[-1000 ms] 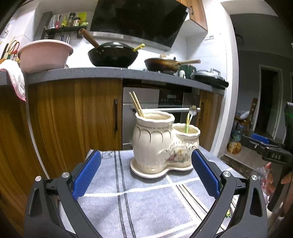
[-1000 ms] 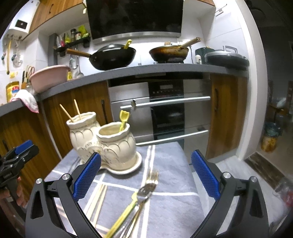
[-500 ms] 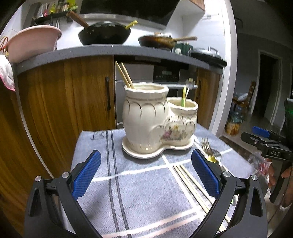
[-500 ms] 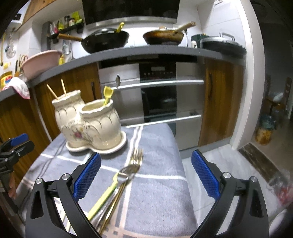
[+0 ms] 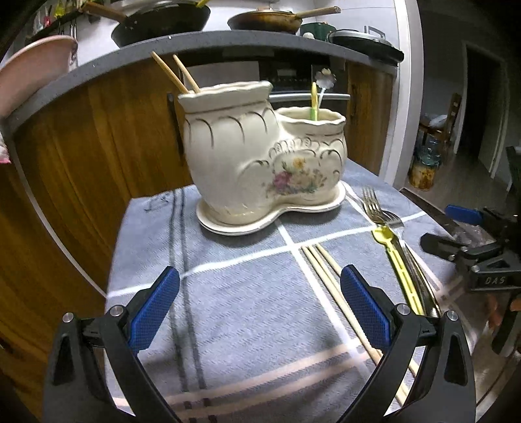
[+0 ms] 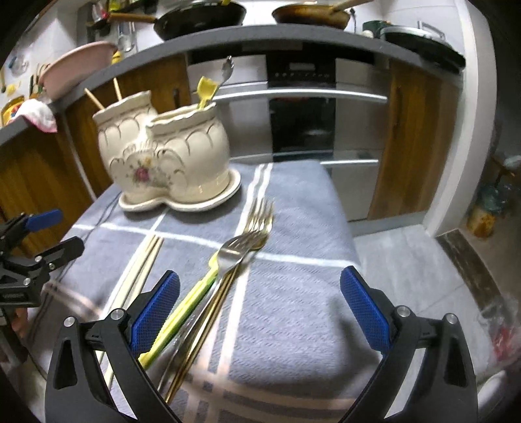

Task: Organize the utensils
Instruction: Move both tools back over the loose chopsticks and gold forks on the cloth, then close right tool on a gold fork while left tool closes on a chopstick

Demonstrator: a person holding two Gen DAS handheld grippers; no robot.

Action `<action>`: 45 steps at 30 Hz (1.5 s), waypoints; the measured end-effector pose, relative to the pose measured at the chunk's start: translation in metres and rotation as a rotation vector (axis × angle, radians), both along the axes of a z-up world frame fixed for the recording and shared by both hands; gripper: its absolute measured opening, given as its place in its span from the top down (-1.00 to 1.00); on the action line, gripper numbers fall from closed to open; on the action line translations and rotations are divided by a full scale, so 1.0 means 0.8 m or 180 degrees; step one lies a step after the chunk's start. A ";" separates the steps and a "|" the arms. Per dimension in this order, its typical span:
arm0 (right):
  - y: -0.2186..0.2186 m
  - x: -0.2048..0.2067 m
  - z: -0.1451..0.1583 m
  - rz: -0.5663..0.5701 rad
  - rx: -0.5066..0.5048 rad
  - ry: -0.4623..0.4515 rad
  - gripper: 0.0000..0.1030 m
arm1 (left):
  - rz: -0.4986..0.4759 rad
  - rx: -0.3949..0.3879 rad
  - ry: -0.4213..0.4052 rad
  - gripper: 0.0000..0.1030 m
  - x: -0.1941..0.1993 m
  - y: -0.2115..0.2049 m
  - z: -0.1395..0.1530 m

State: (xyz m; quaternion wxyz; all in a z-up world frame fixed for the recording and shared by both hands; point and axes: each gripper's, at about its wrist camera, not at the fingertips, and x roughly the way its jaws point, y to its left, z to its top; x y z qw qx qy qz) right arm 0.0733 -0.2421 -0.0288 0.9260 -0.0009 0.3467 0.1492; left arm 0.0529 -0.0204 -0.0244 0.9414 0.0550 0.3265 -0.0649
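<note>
A cream two-pot ceramic holder [image 5: 260, 153] [image 6: 166, 156] stands on a grey checked cloth [image 5: 247, 293] [image 6: 293, 293]. Its taller pot holds two chopsticks [image 5: 176, 73], its lower pot a yellow utensil [image 6: 205, 91] and a metal one. Loose chopsticks [image 5: 329, 276] [image 6: 140, 266], a yellow utensil [image 5: 399, 260] [image 6: 182, 312] and several forks [image 5: 374, 208] [image 6: 250, 237] lie on the cloth. My left gripper [image 5: 259, 309] is open and empty above the cloth's near part. My right gripper [image 6: 259, 309] is open and empty, its left finger just above the fork handles.
Wooden cabinets [image 5: 97, 146] and an oven [image 6: 302, 110] stand behind the small table. The counter above carries a pink basin [image 6: 78, 58] and pans [image 6: 198, 16]. Bare floor [image 6: 407, 260] lies to the table's right.
Both grippers have come closer and lower over the cloth; the holder looks larger, and the loose chopsticks and forks have come into the left view. Both stay open.
</note>
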 end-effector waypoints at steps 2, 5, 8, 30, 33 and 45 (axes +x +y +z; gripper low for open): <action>0.001 0.002 -0.002 0.0013 0.0023 0.0043 -0.90 | -0.0002 -0.0034 0.0028 -0.89 0.000 -0.001 -0.003; 0.005 0.006 -0.001 0.0063 0.0086 0.0090 -0.85 | -0.0036 -0.0050 0.0050 -0.89 0.002 -0.002 -0.006; 0.016 0.008 -0.002 0.0107 -0.0002 0.0126 -0.53 | -0.0055 -0.0083 0.0111 -0.89 0.004 -0.003 -0.009; 0.043 0.038 -0.016 0.0147 -0.0033 0.0408 0.46 | -0.0315 -0.0012 0.0233 -0.89 0.005 -0.024 -0.021; 0.042 0.039 -0.015 0.0133 -0.0003 0.0390 0.50 | -0.0324 -0.0003 0.0240 -0.89 0.005 -0.024 -0.022; 0.031 0.022 0.004 0.0261 0.0180 0.0148 0.92 | -0.0330 -0.0037 0.0418 -0.89 0.005 -0.029 -0.025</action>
